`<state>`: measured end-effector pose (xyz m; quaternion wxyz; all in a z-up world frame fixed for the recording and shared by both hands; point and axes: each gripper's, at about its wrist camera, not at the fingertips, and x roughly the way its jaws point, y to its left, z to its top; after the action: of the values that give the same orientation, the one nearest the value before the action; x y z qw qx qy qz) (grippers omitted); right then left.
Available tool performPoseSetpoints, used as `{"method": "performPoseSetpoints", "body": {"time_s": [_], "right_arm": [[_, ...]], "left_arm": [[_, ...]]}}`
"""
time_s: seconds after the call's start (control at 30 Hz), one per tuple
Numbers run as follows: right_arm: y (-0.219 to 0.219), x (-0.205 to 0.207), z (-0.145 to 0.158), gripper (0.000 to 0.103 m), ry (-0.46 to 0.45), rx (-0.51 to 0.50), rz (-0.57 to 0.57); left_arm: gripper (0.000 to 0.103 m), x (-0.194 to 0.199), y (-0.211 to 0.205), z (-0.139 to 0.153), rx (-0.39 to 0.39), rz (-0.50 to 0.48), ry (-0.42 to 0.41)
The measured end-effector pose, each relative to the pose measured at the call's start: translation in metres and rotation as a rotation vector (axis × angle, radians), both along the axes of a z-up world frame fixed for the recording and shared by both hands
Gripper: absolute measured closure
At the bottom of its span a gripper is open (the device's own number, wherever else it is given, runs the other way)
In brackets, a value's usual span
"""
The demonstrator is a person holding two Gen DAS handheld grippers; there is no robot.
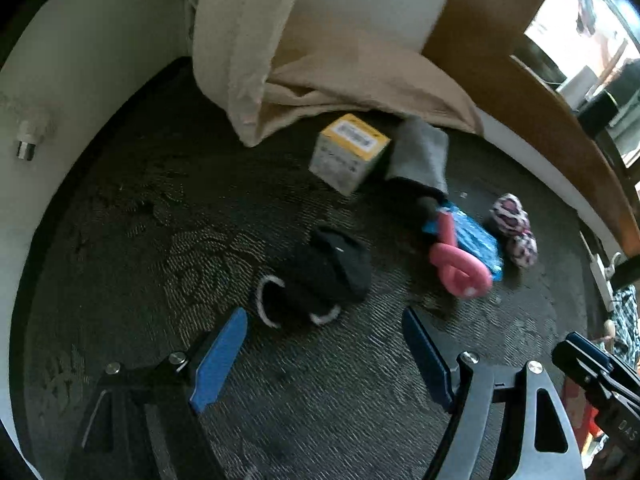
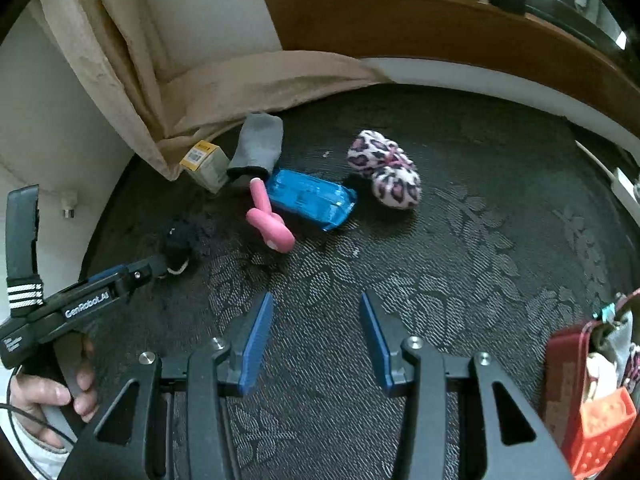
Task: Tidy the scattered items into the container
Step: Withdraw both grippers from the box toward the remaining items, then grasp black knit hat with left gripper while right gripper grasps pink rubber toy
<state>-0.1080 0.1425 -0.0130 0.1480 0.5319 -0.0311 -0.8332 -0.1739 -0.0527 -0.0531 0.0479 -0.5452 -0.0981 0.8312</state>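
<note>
1. Your left gripper (image 1: 324,330), jaws wide and empty, hovers just short of the black sock (image 1: 320,276) on the carpet (image 1: 160,220).
2. Your right gripper (image 2: 316,312), also agape and empty, faces the pink toy (image 2: 270,220), blue packet (image 2: 312,198) and leopard-print socks (image 2: 386,168).
3. The red basket (image 2: 600,428) sits at far right.

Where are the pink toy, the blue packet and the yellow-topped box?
pink toy (image 2: 269,227): right wrist view, on its thick lower body.
blue packet (image 2: 312,198): right wrist view, middle of its top face.
yellow-topped box (image 1: 356,136): left wrist view, on its yellow top.
</note>
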Motion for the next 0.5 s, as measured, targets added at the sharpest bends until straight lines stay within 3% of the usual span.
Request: {"method": "performPoseSetpoints", "body": {"time_s": [0.5], "right_arm": [[-0.035,-0.039,-0.021,0.054,-0.04,0.024,0.028]], "left_arm": [[0.021,-0.037,0.005,-0.034,0.007,-0.045,-0.05]]}}
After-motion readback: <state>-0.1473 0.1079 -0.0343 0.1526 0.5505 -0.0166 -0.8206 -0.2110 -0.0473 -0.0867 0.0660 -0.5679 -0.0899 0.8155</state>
